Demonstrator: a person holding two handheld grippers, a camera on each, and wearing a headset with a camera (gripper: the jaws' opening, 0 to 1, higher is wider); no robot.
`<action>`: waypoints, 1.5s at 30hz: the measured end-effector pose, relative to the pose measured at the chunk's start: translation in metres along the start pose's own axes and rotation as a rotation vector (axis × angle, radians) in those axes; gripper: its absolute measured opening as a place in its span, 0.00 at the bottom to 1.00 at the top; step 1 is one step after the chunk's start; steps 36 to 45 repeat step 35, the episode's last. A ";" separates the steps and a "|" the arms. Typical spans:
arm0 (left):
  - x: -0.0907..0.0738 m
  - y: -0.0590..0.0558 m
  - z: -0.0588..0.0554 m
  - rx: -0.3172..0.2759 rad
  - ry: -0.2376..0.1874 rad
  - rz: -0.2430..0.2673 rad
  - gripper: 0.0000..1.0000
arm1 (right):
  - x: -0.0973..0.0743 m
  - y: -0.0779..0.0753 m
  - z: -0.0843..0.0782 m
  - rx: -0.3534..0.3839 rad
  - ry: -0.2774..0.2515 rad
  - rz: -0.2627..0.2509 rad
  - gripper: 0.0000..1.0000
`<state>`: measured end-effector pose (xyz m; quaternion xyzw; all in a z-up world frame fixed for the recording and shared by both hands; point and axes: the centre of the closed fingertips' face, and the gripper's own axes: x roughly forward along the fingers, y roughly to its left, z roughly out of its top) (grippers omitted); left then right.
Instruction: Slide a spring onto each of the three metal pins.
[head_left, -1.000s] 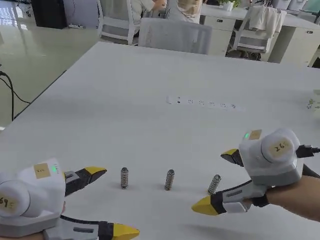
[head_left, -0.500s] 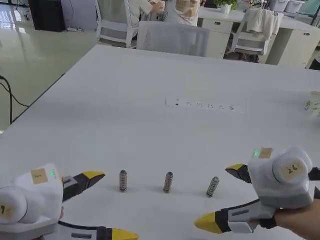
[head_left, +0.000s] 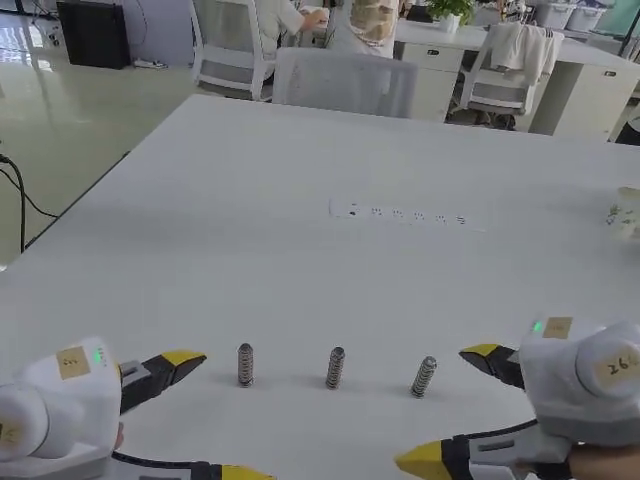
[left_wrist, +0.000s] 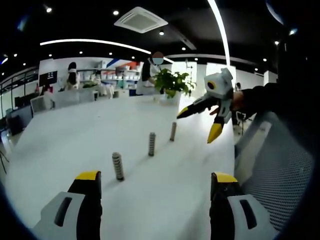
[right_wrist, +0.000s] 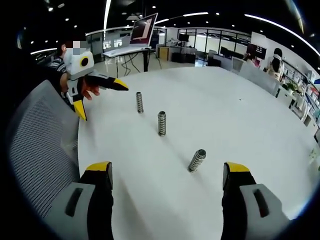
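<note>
Three springs upright in row, near side of table (head_left: 300, 200): left spring (head_left: 246, 365), middle spring (head_left: 336, 368), right spring (head_left: 424, 376) tilted. Left gripper (head_left: 215, 415) near-left, right gripper (head_left: 447, 405) near-right, both jaws apart, empty.

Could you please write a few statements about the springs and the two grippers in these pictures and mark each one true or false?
1. The left spring, middle spring and right spring stand in a row on the white table. True.
2. The right gripper is shut on the right spring. False: its jaws are open, apart from the spring, and hold nothing.
3. The left gripper is open and empty. True.
4. The middle spring lies flat on its side. False: it stands upright.
5. The right spring leans a little, unlike the other two. True.
</note>
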<state>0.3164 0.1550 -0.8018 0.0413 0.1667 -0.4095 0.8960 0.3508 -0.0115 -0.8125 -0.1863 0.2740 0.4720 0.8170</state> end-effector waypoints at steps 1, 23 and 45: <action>0.000 0.000 0.000 -0.001 0.000 0.001 0.87 | -0.001 0.001 0.000 0.000 -0.006 0.001 0.91; -0.005 0.003 -0.004 -0.057 -0.027 0.028 0.88 | -0.005 -0.002 0.000 0.024 -0.102 0.020 0.90; -0.005 0.002 -0.003 -0.069 -0.037 0.036 0.88 | -0.006 -0.005 0.003 0.056 -0.139 0.016 0.91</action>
